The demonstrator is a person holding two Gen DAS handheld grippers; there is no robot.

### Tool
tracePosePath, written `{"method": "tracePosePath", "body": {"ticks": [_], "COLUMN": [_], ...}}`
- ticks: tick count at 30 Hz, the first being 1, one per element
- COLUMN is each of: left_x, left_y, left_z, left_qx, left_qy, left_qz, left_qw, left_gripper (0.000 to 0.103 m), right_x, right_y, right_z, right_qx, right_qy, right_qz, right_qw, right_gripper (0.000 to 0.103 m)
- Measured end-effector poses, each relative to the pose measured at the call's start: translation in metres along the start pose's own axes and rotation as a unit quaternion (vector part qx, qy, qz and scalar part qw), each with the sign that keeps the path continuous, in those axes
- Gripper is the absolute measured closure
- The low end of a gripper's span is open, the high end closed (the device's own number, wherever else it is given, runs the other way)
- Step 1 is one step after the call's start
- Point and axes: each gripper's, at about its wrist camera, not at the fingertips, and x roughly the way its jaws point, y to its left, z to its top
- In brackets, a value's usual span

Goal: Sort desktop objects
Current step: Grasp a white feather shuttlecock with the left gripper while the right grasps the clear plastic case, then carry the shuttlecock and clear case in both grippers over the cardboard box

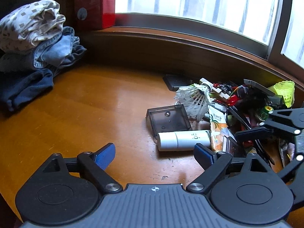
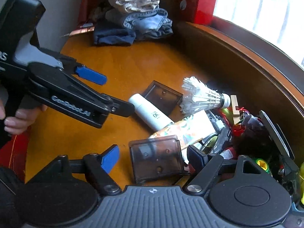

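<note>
Left wrist view: the left tongs [image 1: 154, 154] are hovering low over the glossy orange-brown wooden bench [image 1: 76, 114], blue-padded fingers spread wide and gripping nothing.
Right wrist view: the right tongs [image 2: 153, 158] are also standing spread apart, straddling a smoky translucent square plastic lid [image 2: 156, 161] without pinching it.
White cylindrical bottle: it is lying on its side [image 1: 183, 140] just ahead of the left tongs' right finger, touching a second smoky square plastic tray [image 1: 168, 120] behind it; from the right wrist it is showing between the left tongs [image 2: 115, 95] and that tray [image 2: 162, 97].
White feather shuttlecock: it is resting tilted [image 1: 193, 98] on the edge of the clutter, feathers pointing toward the tray, also showing from the right wrist [image 2: 203, 96].
Orange-and-white printed packet: it is lying [image 1: 216, 131] beside the bottle's end, partly under the shuttlecock.
Clutter heap: small mixed items are piling up [image 1: 247, 102] at the bench's right side against the raised dark wooden rim [image 1: 190, 43], with a yellow-green plastic shuttlecock [image 1: 286, 93] at the far end.
Folded clothes: a patterned cream cloth on top of blue denim and dark navy fabric is sitting stacked [image 1: 36, 36] at the bench's far left, well apart from the clutter.
Red box: it is standing [image 1: 95, 3] by the window.
</note>
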Motion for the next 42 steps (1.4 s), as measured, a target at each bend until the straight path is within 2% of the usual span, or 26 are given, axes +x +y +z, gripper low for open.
{"method": "tracePosePath", "body": {"ticks": [4, 5, 6, 13, 18, 22, 25, 26, 28, 29, 30, 32, 39, 41, 42], "left_x": [0.002, 0.003, 0.004, 0.007, 0.015, 0.024, 0.033, 0.038, 0.05, 0.055, 0.061, 0.073, 0.113, 0.118, 0.118], "left_y": [-0.002, -0.003, -0.003, -0.014, -0.036, -0.054, -0.07, -0.074, -0.078, -0.08, -0.082, -0.086, -0.098, -0.1, -0.102], "left_z": [0.002, 0.003, 0.003, 0.012, 0.023, 0.04, 0.06, 0.065, 0.069, 0.071, 0.074, 0.078, 0.089, 0.086, 0.084], "left_qx": [0.003, 0.004, 0.006, 0.017, 0.051, 0.086, 0.114, 0.121, 0.137, 0.145, 0.153, 0.169, 0.215, 0.219, 0.221], "left_qy": [0.0, 0.0, 0.0, -0.016, -0.034, -0.054, -0.076, -0.079, -0.067, -0.062, -0.056, -0.044, -0.005, -0.005, -0.008], "left_qz": [-0.002, -0.002, -0.003, -0.015, -0.019, -0.027, -0.019, -0.016, -0.025, -0.029, -0.033, -0.041, -0.066, -0.068, -0.069], "left_qw": [1.0, 1.0, 1.0, 0.9996, 0.998, 0.9944, 0.9904, 0.9894, 0.988, 0.9871, 0.9861, 0.9838, 0.9743, 0.9733, 0.9727], "left_gripper": [0.012, 0.012, 0.012, 0.012, 0.011, 0.011, 0.011, 0.014, 0.027, 0.047, 0.062, 0.065, 0.062, 0.062, 0.066], "right_x": [0.01, 0.01, 0.009, -0.014, -0.046, -0.068, -0.079, -0.082, -0.084, -0.084, -0.084, -0.084, -0.083, -0.082, -0.082], "right_y": [-0.007, -0.009, -0.009, -0.011, -0.008, -0.014, -0.024, -0.027, -0.031, -0.033, -0.034, -0.033, -0.031, -0.033, -0.033], "right_z": [-0.002, -0.003, -0.004, -0.009, -0.016, -0.029, -0.047, -0.054, -0.065, -0.071, -0.075, -0.077, -0.078, -0.079, -0.08], "right_qx": [0.008, 0.012, 0.015, 0.049, 0.089, 0.138, 0.193, 0.215, 0.251, 0.267, 0.279, 0.285, 0.297, 0.302, 0.304], "right_qy": [0.007, 0.003, 0.0, -0.03, -0.057, -0.049, -0.041, -0.041, -0.039, -0.038, -0.037, -0.043, -0.054, -0.053, -0.053], "right_qz": [0.009, 0.007, 0.004, 0.002, 0.01, -0.003, -0.023, -0.027, -0.034, -0.036, -0.036, -0.039, -0.046, -0.047, -0.047], "right_qw": [1.0, 1.0, 1.0, 0.998, 0.994, 0.989, 0.98, 0.975, 0.967, 0.962, 0.959, 0.957, 0.952, 0.951, 0.95], "right_gripper": [0.028, 0.031, 0.04, 0.04, 0.04, 0.04, 0.04, 0.04, 0.04, 0.04, 0.04, 0.04, 0.04, 0.04, 0.04]}}
